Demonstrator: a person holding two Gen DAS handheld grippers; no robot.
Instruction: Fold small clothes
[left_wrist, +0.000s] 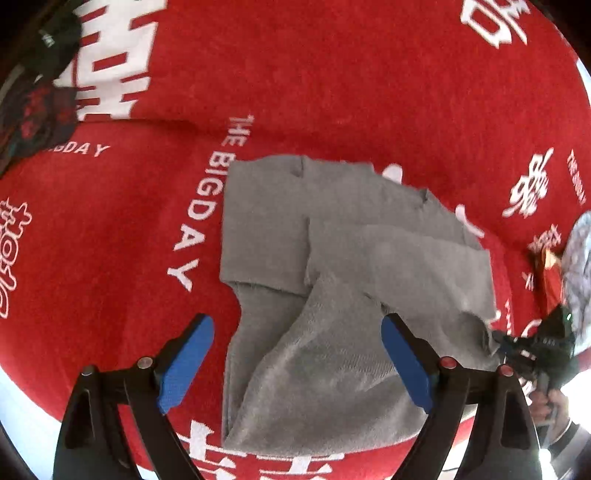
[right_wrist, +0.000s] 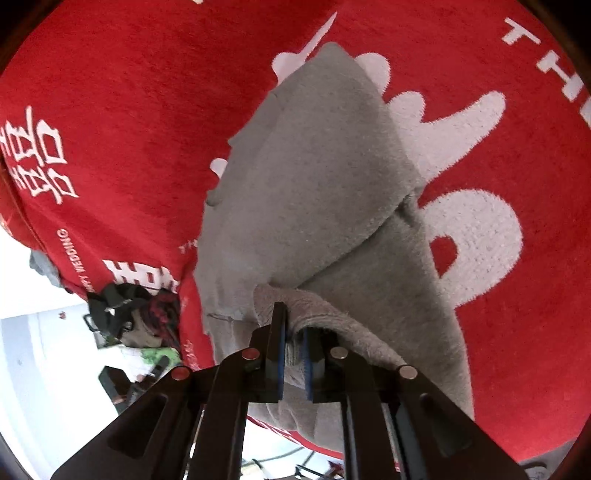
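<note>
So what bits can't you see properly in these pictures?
- Left wrist view: the near end of the grey garment runs behind the open left gripper.
- Right wrist view: the right gripper hides the pinched fold.
- The dark clothes pile is blurred, cut off.

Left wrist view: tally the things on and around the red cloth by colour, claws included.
Grey: 1, the grey garment
Red: 1, the red printed cloth
Dark: 1, a dark heap of clothes at the cloth's edge
Black with blue pads: 2, the left claw open, the right claw shut on the garment's edge
Total: 5
</note>
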